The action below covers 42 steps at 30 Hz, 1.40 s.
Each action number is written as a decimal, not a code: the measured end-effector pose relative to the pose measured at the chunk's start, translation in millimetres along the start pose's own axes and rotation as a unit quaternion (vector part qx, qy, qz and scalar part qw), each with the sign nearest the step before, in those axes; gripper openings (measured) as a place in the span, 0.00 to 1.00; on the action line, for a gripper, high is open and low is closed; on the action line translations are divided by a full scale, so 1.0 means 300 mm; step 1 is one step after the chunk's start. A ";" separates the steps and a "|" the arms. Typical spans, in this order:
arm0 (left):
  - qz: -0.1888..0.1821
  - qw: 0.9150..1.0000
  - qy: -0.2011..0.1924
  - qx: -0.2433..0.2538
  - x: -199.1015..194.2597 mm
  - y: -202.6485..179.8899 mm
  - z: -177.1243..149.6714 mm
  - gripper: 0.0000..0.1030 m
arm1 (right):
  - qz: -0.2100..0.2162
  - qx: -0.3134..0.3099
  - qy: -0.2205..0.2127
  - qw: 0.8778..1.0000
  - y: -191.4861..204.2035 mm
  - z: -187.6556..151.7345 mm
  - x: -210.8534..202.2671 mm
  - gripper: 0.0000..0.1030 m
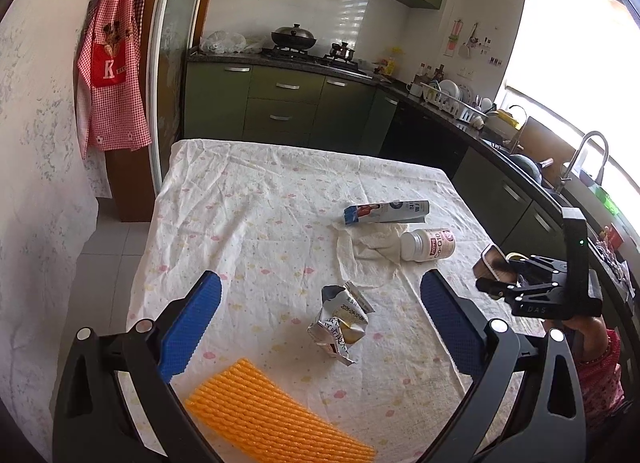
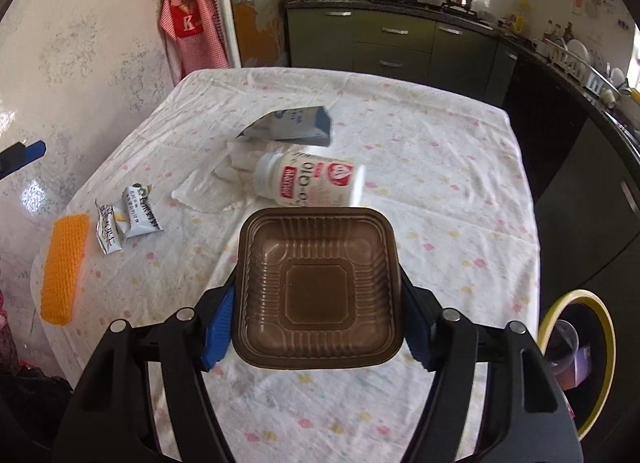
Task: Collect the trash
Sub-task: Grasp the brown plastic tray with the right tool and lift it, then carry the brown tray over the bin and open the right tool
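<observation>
Brown tray (image 2: 320, 287), empty, is sitting gripped between the right tongs (image 2: 320, 327); left tongs (image 1: 316, 327) are gaping over the worktop (image 1: 260, 191), gripping nothing.

Quick count of what's out on the worktop (image 2: 460, 167): one brown tray (image 2: 318, 287), one white bottle (image 2: 310, 185), one flattened carton (image 2: 290, 125), one crumpled tissue (image 2: 218, 187), one torn foil wrapper (image 2: 126, 223) and one orange foam net (image 2: 64, 267). So six bits of trash, one of each kind, no doubles. Two grippers, the left (image 1: 320, 319) and the right (image 2: 318, 325), each with two blue pads. One bin (image 2: 578, 359) down past the right edge. Further back: one red apron (image 1: 114, 75), one wok (image 1: 294, 37), one tap (image 1: 588, 155) and one dish rack (image 1: 452, 101).
</observation>
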<state>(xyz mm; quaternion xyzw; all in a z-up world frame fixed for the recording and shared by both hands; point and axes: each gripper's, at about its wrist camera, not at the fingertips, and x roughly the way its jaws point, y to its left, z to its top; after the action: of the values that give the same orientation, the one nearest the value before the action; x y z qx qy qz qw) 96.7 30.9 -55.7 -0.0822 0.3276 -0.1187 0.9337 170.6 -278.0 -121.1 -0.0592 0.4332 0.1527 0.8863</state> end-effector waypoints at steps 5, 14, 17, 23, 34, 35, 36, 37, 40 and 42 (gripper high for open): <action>-0.005 1.000 0.006 0.010 0.020 -0.042 0.006 0.95 | -0.081 0.079 -0.014 0.993 -0.263 -0.063 -0.109 0.64; -0.016 0.999 0.023 0.036 0.076 -0.157 0.020 0.95 | -0.212 0.198 0.047 0.956 -0.750 -0.258 -0.076 0.65; -0.016 0.998 0.030 0.044 0.093 -0.190 0.022 0.95 | -0.233 0.214 0.066 0.946 -0.847 -0.285 -0.036 0.68; -0.015 0.998 0.036 0.054 0.102 -0.223 0.024 0.95 | -0.247 0.247 0.039 0.936 -0.874 -0.330 -0.102 0.74; -0.017 0.992 0.084 0.097 0.141 -0.230 -0.039 0.95 | -0.196 0.235 -0.014 0.952 -0.630 -0.392 -0.222 0.79; -0.016 0.990 0.093 0.106 0.150 -0.227 -0.047 0.95 | -0.191 0.234 -0.016 0.953 -0.621 -0.389 -0.224 0.79; -0.013 0.988 0.103 0.115 0.162 -0.223 -0.052 0.95 | -0.186 0.231 -0.016 0.955 -0.604 -0.388 -0.226 0.79; -0.012 0.986 0.112 0.122 0.178 -0.218 -0.057 0.95 | -0.183 0.226 -0.016 0.957 -0.592 -0.385 -0.226 0.79; -0.002 0.980 0.141 0.143 0.246 -0.204 -0.070 0.95 | -0.176 0.217 -0.021 0.960 -0.556 -0.373 -0.228 0.79; 0.009 0.975 0.158 0.155 0.296 -0.191 -0.080 0.95 | -0.167 0.211 -0.024 0.963 -0.534 -0.366 -0.227 0.79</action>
<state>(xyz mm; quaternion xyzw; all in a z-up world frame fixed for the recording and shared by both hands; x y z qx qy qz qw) 139.1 -50.4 -113.5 0.0865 0.4492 -0.1714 0.8726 100.4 -470.5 -139.9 0.0613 0.4181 -0.0915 0.9017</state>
